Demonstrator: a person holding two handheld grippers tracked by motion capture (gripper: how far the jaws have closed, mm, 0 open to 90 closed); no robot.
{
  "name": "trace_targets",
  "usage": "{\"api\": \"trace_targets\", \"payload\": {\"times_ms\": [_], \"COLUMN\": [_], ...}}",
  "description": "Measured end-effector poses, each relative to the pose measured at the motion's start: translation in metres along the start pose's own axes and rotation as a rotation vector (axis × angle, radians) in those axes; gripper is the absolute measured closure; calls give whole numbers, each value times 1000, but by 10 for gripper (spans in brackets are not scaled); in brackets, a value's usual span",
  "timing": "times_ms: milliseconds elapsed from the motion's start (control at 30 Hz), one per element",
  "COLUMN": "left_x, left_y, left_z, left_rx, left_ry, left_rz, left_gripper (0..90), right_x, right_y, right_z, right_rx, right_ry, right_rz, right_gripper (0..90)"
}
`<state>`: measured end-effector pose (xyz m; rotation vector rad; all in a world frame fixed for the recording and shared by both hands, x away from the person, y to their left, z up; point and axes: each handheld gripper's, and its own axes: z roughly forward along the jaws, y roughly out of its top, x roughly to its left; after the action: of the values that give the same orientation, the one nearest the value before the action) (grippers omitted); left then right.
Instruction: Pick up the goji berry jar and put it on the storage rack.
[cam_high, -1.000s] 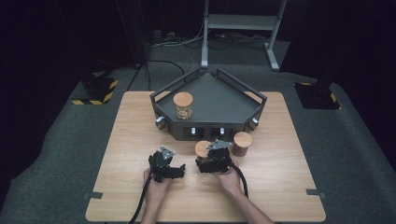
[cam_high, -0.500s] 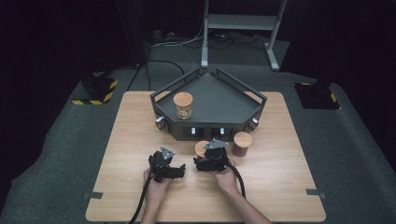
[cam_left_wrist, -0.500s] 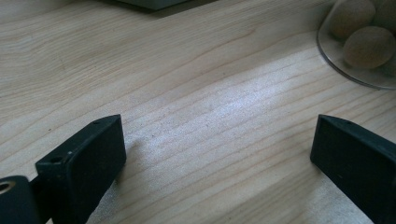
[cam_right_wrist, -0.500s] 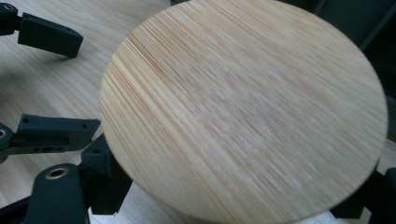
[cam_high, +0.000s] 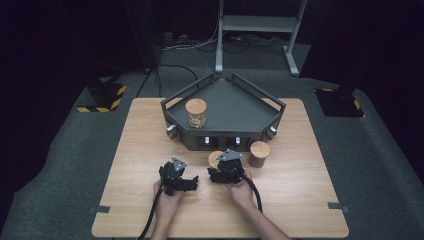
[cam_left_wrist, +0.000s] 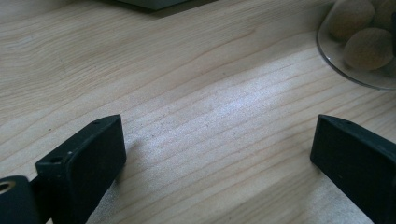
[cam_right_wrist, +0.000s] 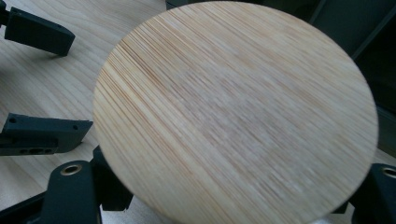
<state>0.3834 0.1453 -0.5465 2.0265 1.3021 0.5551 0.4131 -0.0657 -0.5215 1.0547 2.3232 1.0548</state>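
A glass jar of nuts with a round wooden lid (cam_right_wrist: 233, 112) (cam_high: 215, 159) stands on the table in front of the dark tray (cam_high: 235, 107). My right gripper (cam_high: 219, 170) is shut on this jar below the lid. Its jaws have just been closing with the jar between them, and the lid hides them in the right gripper view. My left gripper (cam_left_wrist: 215, 154) (cam_high: 190, 181) is open low over bare wood, just left of the jar's glass wall (cam_left_wrist: 364, 42). A second jar (cam_high: 259, 152) stands to the right. A third jar (cam_high: 195, 112) stands on the tray.
The tray has raised walls at the back and small knobs (cam_high: 171, 131) along its front. The wooden table (cam_high: 310, 200) has free room on the left, on the right and along the front. Cables trail from both grippers toward the person. Dark floor surrounds the table.
The right gripper's jaws have drawn in on the near jar. Both hands stay where they were, and the jars have not moved.
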Motion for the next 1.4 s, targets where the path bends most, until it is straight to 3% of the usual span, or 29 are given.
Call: {"api": "trace_targets", "payload": {"times_ms": [367,900,1400], "left_x": [0,0,0], "left_y": [0,0,0], "left_z": [0,0,0], "left_rx": [0,0,0], "left_ry": [0,0,0], "left_rz": [0,0,0], "left_gripper": [35,35,35], "right_x": [-1,3,-4], "right_y": [0,3,16], "right_z": [0,-3,-31], "right_rx": [-4,-8,-29], "right_ry": [7,30,55], "right_rz": [15,-20,-41], "right_gripper": [255,256,256]}}
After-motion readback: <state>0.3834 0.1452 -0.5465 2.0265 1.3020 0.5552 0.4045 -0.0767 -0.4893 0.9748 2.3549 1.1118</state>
